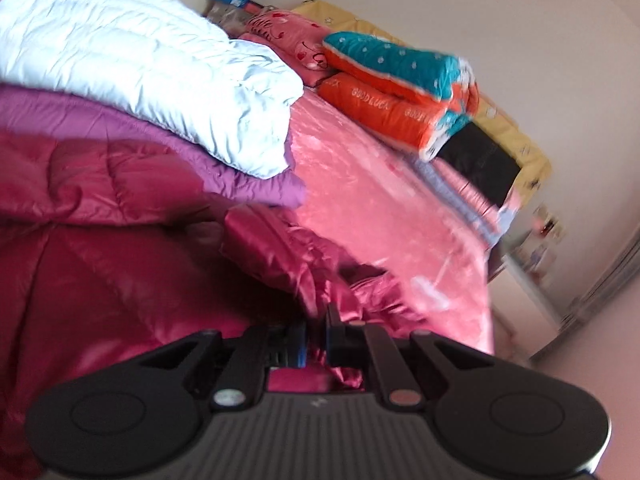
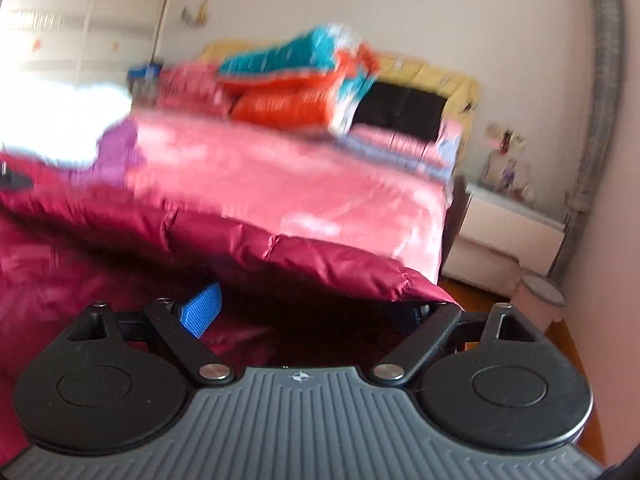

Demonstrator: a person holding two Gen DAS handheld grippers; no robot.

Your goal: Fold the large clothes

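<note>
The left gripper [image 1: 316,334] had its fingers pinching a fold of the maroon puffer coat [image 1: 100,264], which lay across the bed's near end. The right gripper [image 2: 316,312] had its fingers spread wide over the coat's hem. Beyond lay the pink bedspread [image 1: 360,184] and stacked quilts [image 1: 400,80].

Pink bed [image 1: 360,200] under maroon jacket [image 1: 100,260], seemingly folded quilts [image 1: 400,80].

Glossy quilted maroon jacket [image 1: 120,280] lies on shiny satin pink bedspread [image 1: 380,200].
</note>
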